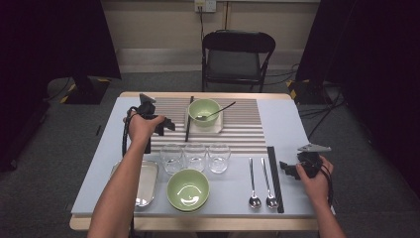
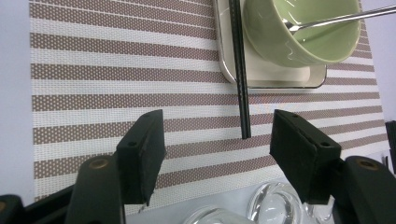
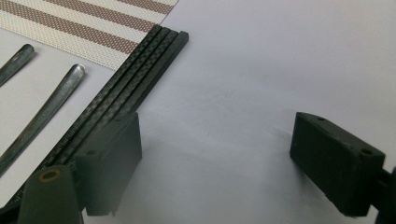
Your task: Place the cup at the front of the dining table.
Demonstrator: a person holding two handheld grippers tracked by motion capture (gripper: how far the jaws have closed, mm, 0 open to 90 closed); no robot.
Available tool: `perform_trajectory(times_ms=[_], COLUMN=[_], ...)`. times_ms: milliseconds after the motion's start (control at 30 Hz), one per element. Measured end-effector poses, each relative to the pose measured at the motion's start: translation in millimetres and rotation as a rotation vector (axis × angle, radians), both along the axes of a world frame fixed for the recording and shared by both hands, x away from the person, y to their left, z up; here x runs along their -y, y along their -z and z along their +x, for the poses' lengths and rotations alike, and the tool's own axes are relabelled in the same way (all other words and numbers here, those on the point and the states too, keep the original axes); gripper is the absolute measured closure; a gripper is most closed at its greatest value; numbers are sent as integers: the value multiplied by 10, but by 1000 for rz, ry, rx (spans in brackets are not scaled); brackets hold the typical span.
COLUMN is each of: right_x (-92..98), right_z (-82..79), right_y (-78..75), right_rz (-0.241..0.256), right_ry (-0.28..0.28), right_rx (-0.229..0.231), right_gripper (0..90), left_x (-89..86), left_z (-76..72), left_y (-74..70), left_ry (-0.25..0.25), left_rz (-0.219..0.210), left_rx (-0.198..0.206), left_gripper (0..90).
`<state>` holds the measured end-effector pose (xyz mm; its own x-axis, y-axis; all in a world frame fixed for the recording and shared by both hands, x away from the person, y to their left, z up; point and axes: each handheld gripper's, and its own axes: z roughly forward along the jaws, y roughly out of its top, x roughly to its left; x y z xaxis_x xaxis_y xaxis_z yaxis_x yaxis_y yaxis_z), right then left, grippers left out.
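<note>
Chopsticks (image 2: 240, 70): lay on the striped placemat (image 2: 93, 93), upper part crossing the small tray's (image 2: 275, 83) left rim, just beside the green bowl (image 2: 299, 32).
Left tool (image 2: 217, 154): spread wide and empty, hovering just short of the chopsticks' near tip, which sat between the jaws.
Right tool (image 3: 215, 158): spread, empty, low over the worktop (image 3: 280, 56) beside a second dark chopstick bundle (image 3: 135, 79).
Long axis: ran away from the person, near tip pointing toward the glasses (image 1: 195, 157).
Progress: this far setting seemingly laid (bowl, spoon (image 2: 336, 19), chopsticks); near bowl (image 1: 188, 189), two spoons (image 1: 261, 181) and bundle apparently remained.
</note>
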<state>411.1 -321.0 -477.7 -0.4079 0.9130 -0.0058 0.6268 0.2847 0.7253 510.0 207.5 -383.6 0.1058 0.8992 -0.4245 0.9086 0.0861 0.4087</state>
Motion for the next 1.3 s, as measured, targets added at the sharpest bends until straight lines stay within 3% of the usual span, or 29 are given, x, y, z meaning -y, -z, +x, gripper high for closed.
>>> perform_trajectory(times_ms=[700, 1300], right_x=[0, 1], right_z=[0, 1], right_y=[0, 0], right_rz=[0, 2], right_ry=[0, -1], right_rx=[0, -1], right_gripper=[154, 153], left_x=[-103, -265], left_z=[-101, -201], left_y=[-81, -44], left_ry=[18, 7], left_rz=[-5, -19], left_rx=[25, 27], left_gripper=[352, 344])
